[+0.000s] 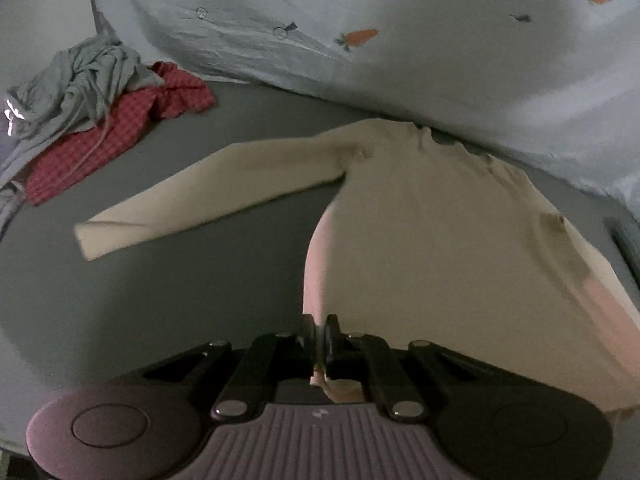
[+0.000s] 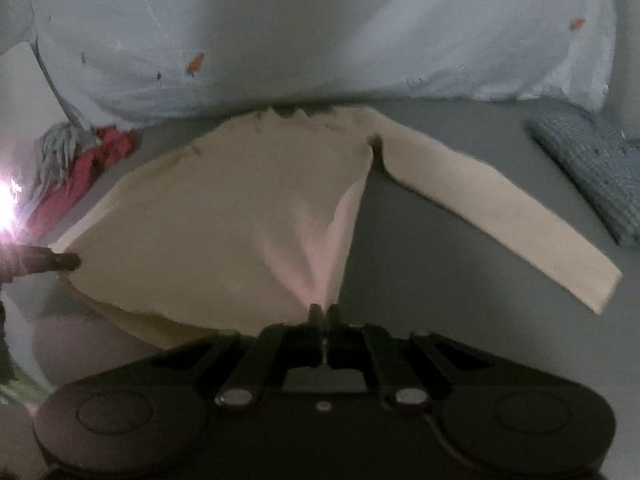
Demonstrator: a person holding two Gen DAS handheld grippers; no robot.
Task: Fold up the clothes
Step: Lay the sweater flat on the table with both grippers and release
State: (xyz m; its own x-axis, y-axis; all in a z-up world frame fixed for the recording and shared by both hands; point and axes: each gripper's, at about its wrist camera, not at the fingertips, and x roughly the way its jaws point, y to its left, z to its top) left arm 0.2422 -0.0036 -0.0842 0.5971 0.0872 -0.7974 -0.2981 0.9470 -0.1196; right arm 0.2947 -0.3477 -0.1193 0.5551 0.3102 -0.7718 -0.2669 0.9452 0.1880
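Left gripper (image 1: 320, 336) at lower centre, jaws pinched on the hem of a cream long-sleeved top (image 1: 432, 232), one sleeve stretched toward mid-left, grey bed surface (image 1: 140, 300) beneath, crumpled grey garment (image 1: 76, 88) over red checked cloth (image 1: 120, 128) at upper left, carrot-print quilt (image 1: 400, 40) across the top

A home bedroom – grey bed sheet (image 1: 168, 292), carrot-print duvet (image 1: 440, 60) and heaped clothes (image 1: 92, 120) say so

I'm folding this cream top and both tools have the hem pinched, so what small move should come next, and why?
Probably carry both hem corners forward toward the collar, folding the body in half. The left tool and right tool are each shut on the cream top at its near edge, and the fabric rises taut from the grey surface. Both sleeves lie spread out flat, so they may need tucking in afterwards.
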